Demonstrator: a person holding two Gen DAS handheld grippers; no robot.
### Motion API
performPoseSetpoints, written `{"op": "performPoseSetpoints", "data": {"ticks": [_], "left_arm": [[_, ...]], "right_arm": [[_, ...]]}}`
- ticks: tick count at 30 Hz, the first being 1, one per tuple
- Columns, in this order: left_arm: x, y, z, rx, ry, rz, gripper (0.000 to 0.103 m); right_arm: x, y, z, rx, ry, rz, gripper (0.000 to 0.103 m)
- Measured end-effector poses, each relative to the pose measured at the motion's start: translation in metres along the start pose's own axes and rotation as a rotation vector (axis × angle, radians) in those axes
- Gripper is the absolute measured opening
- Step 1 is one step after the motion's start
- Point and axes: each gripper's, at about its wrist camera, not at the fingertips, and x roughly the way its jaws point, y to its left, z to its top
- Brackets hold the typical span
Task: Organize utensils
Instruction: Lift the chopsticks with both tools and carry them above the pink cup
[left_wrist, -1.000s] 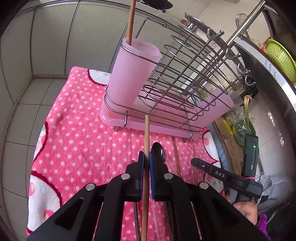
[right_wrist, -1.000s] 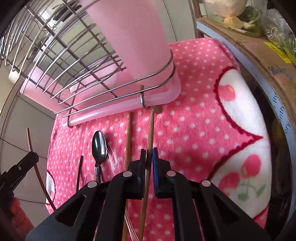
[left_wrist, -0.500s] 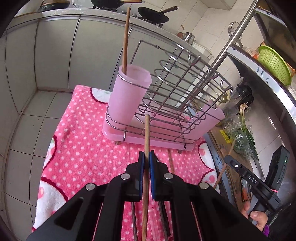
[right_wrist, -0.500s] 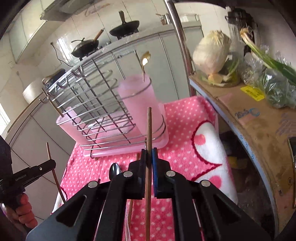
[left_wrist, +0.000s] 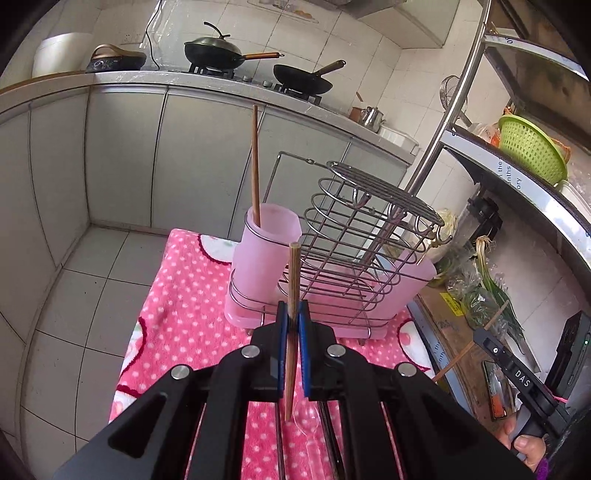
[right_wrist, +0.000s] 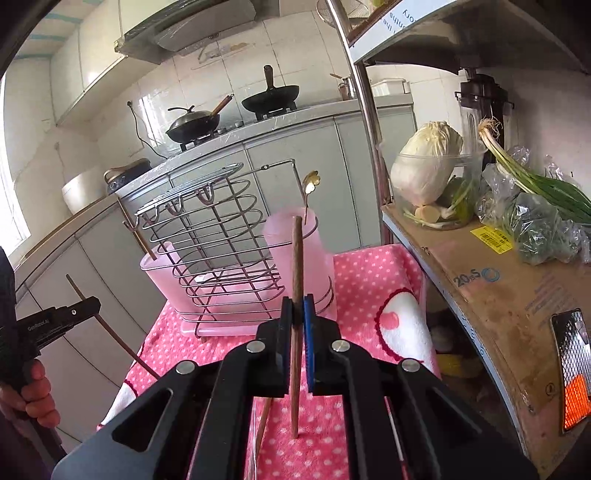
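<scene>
The surface is covered by a pink polka-dot towel (left_wrist: 192, 302), on which a wire utensil rack (left_wrist: 354, 240) with a pink drip tray is stood. A pink cup (left_wrist: 264, 254) is seated at the rack's near end in the left wrist view, and one chopstick (left_wrist: 255, 166) is stood upright in it. At the rack's other end a second pink cup (right_wrist: 295, 254) is seated, with a gold spoon (right_wrist: 309, 188) leaning out of it.

The left claw (left_wrist: 291, 325) is clenched on a wooden chopstick (left_wrist: 293, 277), which is held between the blue pads, its upper end raised in front of the rack and its lower end hung below the pads, above a clear plastic spoon (left_wrist: 306, 421) lying on the towel.

The right claw (right_wrist: 297, 317) is clenched on a darker chopstick (right_wrist: 296, 258), gripped near its middle, with its top seen against the second pink cup and its lower tip above the towel.
</scene>
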Motion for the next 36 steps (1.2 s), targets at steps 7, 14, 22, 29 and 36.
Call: {"op": "performPoseSetpoints", "data": {"ticks": [7,14,22,29,36], "left_arm": [[-0.012,-0.010,0.018,0.012,-0.035,-0.011,0.005],[-0.037,-0.023,0.061,0.048,-0.128,-0.014,0.005],[-0.060,-0.033,0.106,0.055,-0.218,-0.014,0.005],[-0.050,-0.030,0.101,0.048,-0.173,-0.042,0.005],[-0.038,-0.026,0.088,0.064,-0.135,-0.055,0.005]], "right_arm": [[-0.014,0.000,0.017,-0.012,-0.041,0.013,0.006],[-0.038,0.006,0.070,-0.025,-0.138,0.059,0.006],[-0.049,0.010,0.120,-0.031,-0.149,0.107,0.006],[0.046,-0.045,0.070,0.172,0.285,0.086,0.021],[0.138,-0.105,0.017,0.370,0.557,-0.073,0.027]]}}
